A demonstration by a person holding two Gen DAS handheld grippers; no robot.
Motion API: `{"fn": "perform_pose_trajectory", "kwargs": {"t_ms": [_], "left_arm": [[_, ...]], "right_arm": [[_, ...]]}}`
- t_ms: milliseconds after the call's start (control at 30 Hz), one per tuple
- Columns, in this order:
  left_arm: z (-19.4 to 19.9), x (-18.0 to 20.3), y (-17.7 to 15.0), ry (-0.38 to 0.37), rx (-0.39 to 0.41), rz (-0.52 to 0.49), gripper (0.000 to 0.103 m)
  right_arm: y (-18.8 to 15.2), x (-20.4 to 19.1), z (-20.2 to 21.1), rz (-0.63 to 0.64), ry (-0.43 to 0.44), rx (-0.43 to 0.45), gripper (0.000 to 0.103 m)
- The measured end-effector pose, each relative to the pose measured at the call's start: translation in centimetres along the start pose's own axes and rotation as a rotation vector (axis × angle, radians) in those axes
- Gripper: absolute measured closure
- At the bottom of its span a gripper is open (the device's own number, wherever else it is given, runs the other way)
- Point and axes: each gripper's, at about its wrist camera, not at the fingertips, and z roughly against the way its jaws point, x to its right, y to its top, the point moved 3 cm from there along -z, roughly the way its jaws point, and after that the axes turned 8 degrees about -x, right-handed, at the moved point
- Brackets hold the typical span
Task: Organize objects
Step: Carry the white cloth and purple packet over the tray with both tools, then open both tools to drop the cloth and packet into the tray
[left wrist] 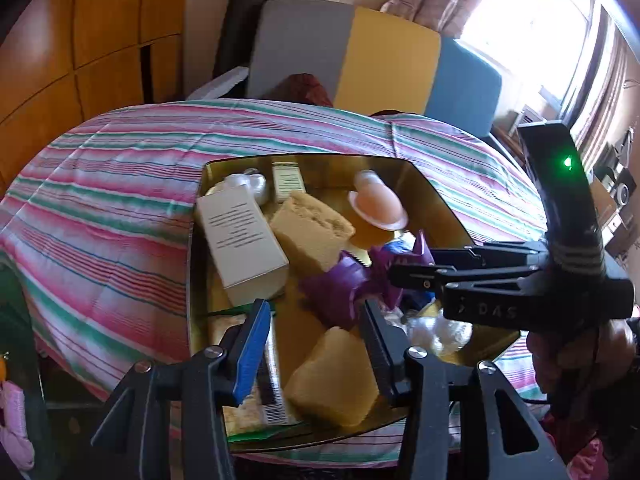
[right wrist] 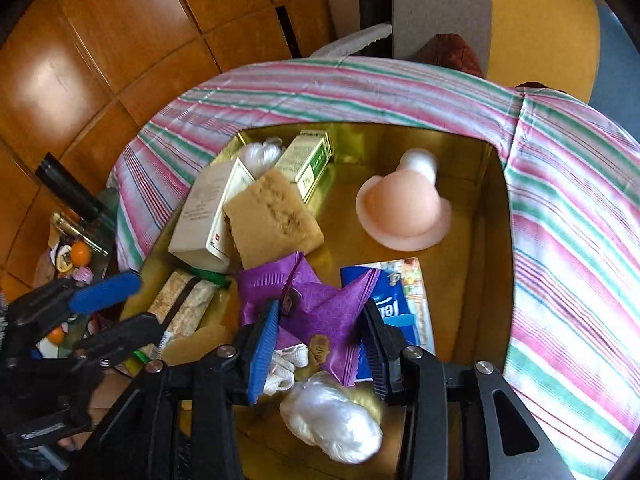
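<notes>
A gold tray (left wrist: pixel 440 204) on a striped cloth holds mixed objects: a white box (left wrist: pixel 240 240), two tan sponges (left wrist: pixel 308 228) (left wrist: pixel 336 380), a peach silicone cup (left wrist: pixel 378 206) and purple wrappers (left wrist: pixel 340 288). My left gripper (left wrist: pixel 314 340) is open over the near sponge. My right gripper (right wrist: pixel 320 344) is open with its fingers on either side of the purple wrappers (right wrist: pixel 320 304). It also shows in the left wrist view (left wrist: pixel 416 268). A white plastic bag (right wrist: pixel 332 424) lies below it.
A green-and-white box (right wrist: pixel 312 160), a blue packet (right wrist: pixel 404 296) and a wrapped flat pack (right wrist: pixel 184 300) also lie in the tray (right wrist: pixel 488 280). A sofa (left wrist: pixel 360 56) stands behind the table. Wooden floor and clutter (right wrist: pixel 72 256) lie to the left.
</notes>
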Motion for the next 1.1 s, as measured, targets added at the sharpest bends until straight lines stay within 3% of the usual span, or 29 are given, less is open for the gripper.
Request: {"fn": "perform_pose_trajectory", "kwargs": {"t_ms": [233,367,633,900,1000,1100], "left_arm": [[0.5,-0.8,0.0,0.069,0.020,0.023,0.055],[0.7,-1.0,0.1,0.110,0.038,0.025,0.055],[1.4,-1.1,0.2,0.203,0.070,0.035,0.055],[2.6,-0.5,0.3,0.268,0.125,0.033,0.054],[3.2,0.1,0.3,0.303,0.145,0.017,0.045],[3.6,0.7,0.1,0.289,0.166,0.007,0.038]], "right_arm": [[-0.1,0.0,-0.4,-0.012,-0.014,0.011,0.051],[-0.3,0.3,0.1,-0.035,-0.003,0.033,0.033],[-1.0,0.6,2.8,-0.084,-0.044,0.122,0.017],[-3.0,0.6,5.9,-0.127,-0.189,0.231,0.005],[-4.2,0.6,7.1,-0.146,-0.252,0.274,0.002],[-5.3,0.5,8.2,-0.165,-0.297,0.308,0.000]]}}
